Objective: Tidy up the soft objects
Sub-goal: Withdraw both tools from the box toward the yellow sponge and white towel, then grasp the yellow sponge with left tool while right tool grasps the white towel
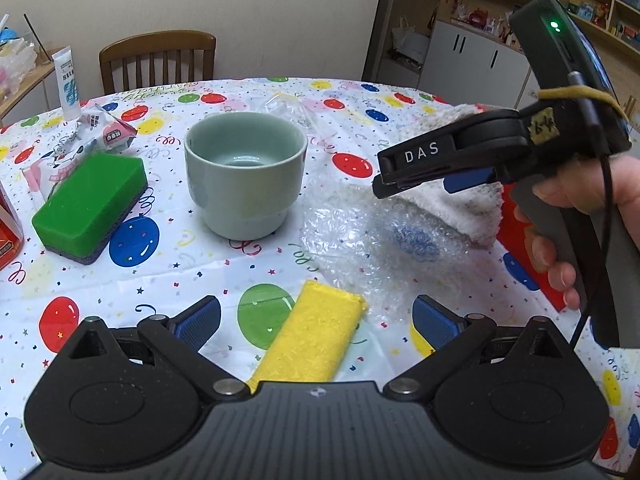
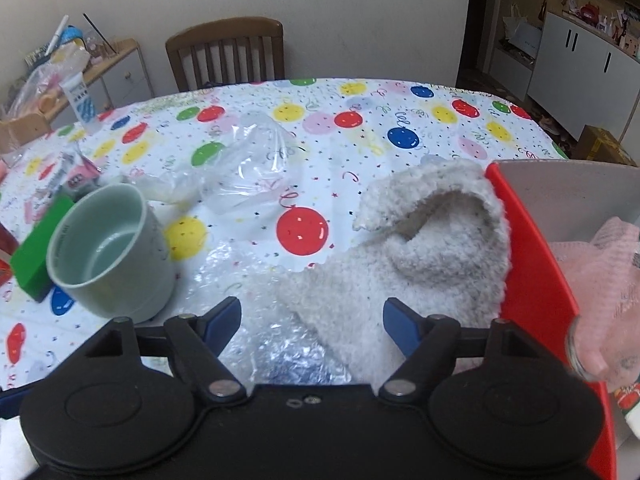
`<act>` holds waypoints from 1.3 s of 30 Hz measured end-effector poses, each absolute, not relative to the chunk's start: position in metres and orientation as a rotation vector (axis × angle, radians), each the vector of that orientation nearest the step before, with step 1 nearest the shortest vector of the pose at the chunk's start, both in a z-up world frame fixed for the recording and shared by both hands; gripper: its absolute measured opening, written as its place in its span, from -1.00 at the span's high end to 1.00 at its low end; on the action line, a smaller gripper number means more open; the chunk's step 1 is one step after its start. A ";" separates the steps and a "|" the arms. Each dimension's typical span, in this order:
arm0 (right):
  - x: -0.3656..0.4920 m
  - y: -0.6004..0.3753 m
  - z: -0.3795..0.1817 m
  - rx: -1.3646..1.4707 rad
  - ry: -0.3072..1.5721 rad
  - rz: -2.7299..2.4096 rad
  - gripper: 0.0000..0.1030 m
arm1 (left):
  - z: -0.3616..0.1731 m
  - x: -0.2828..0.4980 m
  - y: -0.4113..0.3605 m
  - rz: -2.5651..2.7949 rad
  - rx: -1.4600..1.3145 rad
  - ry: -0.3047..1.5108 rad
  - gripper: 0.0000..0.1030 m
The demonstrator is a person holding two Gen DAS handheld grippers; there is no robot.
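Note:
A yellow sponge cloth (image 1: 320,340) lies on the balloon-print tablecloth between the fingers of my left gripper (image 1: 316,320), which is open and not touching it. A fluffy white cloth (image 2: 420,264) lies bunched against the red box (image 2: 532,280). My right gripper (image 2: 312,322) is open above the cloth's near end. The cloth runs between its blue pads, but they are not pressing on it. The left wrist view shows that gripper (image 1: 384,178) from the side, in a hand, over the white cloth (image 1: 472,208). A pink cloth (image 2: 592,264) lies inside the box.
A pale green cup (image 1: 244,176) stands mid-table, with a green sponge (image 1: 90,204) to its left. Bubble wrap (image 1: 368,240) lies under the white cloth. A clear plastic bag (image 2: 248,160), a snack packet (image 1: 112,132) and a tube (image 1: 68,80) lie farther back. A wooden chair (image 2: 228,52) stands behind the table.

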State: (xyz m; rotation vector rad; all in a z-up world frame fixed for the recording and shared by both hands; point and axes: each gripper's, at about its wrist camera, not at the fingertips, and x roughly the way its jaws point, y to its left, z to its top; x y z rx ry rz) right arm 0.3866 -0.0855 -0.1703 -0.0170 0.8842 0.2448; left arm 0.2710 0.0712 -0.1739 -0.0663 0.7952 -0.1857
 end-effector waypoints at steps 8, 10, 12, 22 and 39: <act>0.400 -0.084 -0.185 -0.047 0.904 0.207 -0.33 | -0.183 0.277 0.069 -0.170 -0.037 0.798 -0.97; 0.401 -0.084 -0.189 -0.052 0.909 0.197 -0.21 | -0.185 0.278 0.068 -0.164 -0.030 0.800 -0.95; 0.401 -0.085 -0.191 -0.046 0.909 0.189 -0.12 | -0.187 0.279 0.067 -0.159 -0.028 0.807 -0.90; 0.399 -0.094 -0.187 -0.019 0.888 0.168 0.44 | -0.191 0.279 0.061 -0.158 0.000 0.822 -0.21; 0.376 -0.108 -0.150 0.017 0.796 0.207 0.95 | -0.186 0.277 0.064 -0.138 -0.061 0.851 0.15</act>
